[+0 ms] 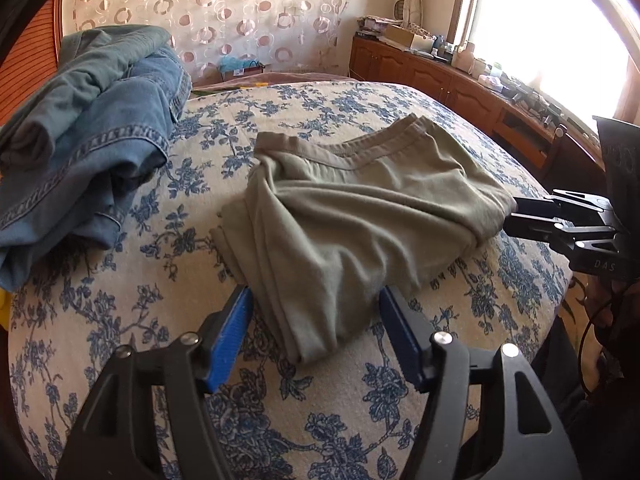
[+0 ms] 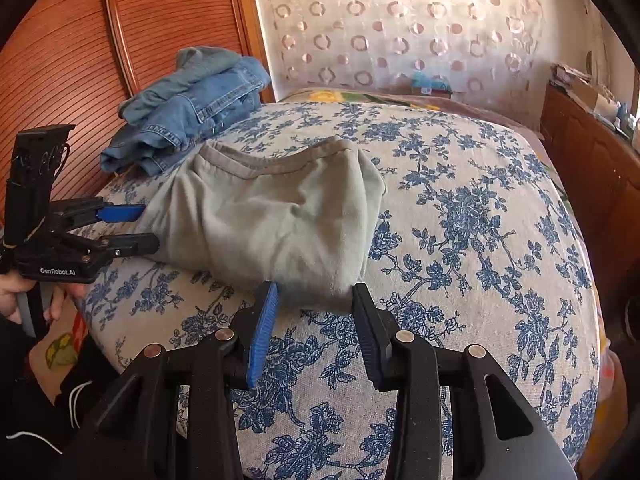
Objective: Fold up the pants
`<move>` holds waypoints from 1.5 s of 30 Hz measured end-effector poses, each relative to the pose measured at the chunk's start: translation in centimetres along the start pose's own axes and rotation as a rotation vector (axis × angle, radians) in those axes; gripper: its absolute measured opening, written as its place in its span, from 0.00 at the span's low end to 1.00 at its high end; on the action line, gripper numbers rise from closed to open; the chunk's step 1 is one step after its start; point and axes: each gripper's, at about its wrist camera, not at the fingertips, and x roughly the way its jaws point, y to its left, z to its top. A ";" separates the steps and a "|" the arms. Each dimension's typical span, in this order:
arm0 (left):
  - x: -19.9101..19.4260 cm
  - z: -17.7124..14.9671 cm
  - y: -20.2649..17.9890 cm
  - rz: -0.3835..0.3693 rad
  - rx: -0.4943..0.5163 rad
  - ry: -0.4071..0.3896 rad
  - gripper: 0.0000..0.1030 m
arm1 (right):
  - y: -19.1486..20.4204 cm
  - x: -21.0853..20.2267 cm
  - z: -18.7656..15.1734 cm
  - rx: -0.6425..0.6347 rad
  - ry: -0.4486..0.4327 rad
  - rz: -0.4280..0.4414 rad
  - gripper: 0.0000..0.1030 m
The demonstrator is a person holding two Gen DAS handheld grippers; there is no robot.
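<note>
The olive-grey pants point(image 1: 360, 208) point(image 2: 272, 216) lie folded in a rumpled bundle on the floral bedspread point(image 1: 340, 420) point(image 2: 480, 240), waistband at the far side. My left gripper point(image 1: 315, 294) point(image 2: 150, 227) is open, its blue pads standing wide on either side of the near folded end without pressing on it. From the pants' other side my right gripper point(image 2: 316, 290) point(image 1: 514, 216) stands partly open. A corner of the cloth reaches just between its tips, lying loose on the bed.
A pile of blue jeans point(image 1: 100, 128) point(image 2: 192, 116) sits on the bed beside the wooden headboard point(image 2: 80, 40). A cluttered wooden sideboard point(image 1: 440, 76) runs under the bright window point(image 1: 540, 20). A hand point(image 2: 16, 292) holds the left gripper's handle.
</note>
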 end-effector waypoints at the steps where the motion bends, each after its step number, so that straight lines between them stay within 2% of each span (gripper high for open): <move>1: 0.0 -0.2 -0.1 0.011 0.000 0.001 0.63 | 0.1 0.0 0.0 -0.001 -0.002 -0.002 0.37; 5: -0.3 -0.8 -0.5 0.049 0.007 -0.008 0.63 | 0.0 0.1 -0.2 0.005 -0.001 0.002 0.37; 12: 0.0 -1.3 -0.9 0.043 0.009 -0.003 0.63 | 0.1 0.6 -0.3 0.004 0.006 -0.005 0.36; 17: 0.1 -1.3 -1.3 0.065 0.030 -0.004 0.58 | -0.4 0.5 -0.1 0.011 -0.002 0.008 0.15; 20: 0.1 -1.4 -1.4 0.073 0.037 -0.005 0.57 | -0.7 0.0 0.2 0.012 -0.012 0.019 0.08; 25: 0.2 -1.4 -1.4 0.078 0.039 -0.015 0.56 | -1.2 -1.0 0.7 0.021 -0.032 0.013 0.01; 27: 0.2 -1.4 -1.4 0.080 0.042 -0.017 0.55 | -1.6 -1.5 0.8 0.027 -0.046 -0.031 0.00; 33: 0.2 -1.4 -1.4 0.077 0.034 -0.020 0.54 | -2.9 -2.0 0.5 0.050 -0.052 -0.031 0.00; 37: -0.4 -1.4 -1.3 0.058 0.013 -0.035 0.47 | -1.9 -2.4 0.6 0.034 -0.063 -0.032 0.00; 41: -1.7 -1.2 -1.3 0.056 0.015 -0.071 0.43 | -1.0 -2.7 0.7 0.025 -0.083 0.004 0.21; 45: -1.7 -1.3 -1.5 0.051 0.026 -0.062 0.43 | 0.1 -2.0 0.7 -0.008 -0.061 0.002 0.32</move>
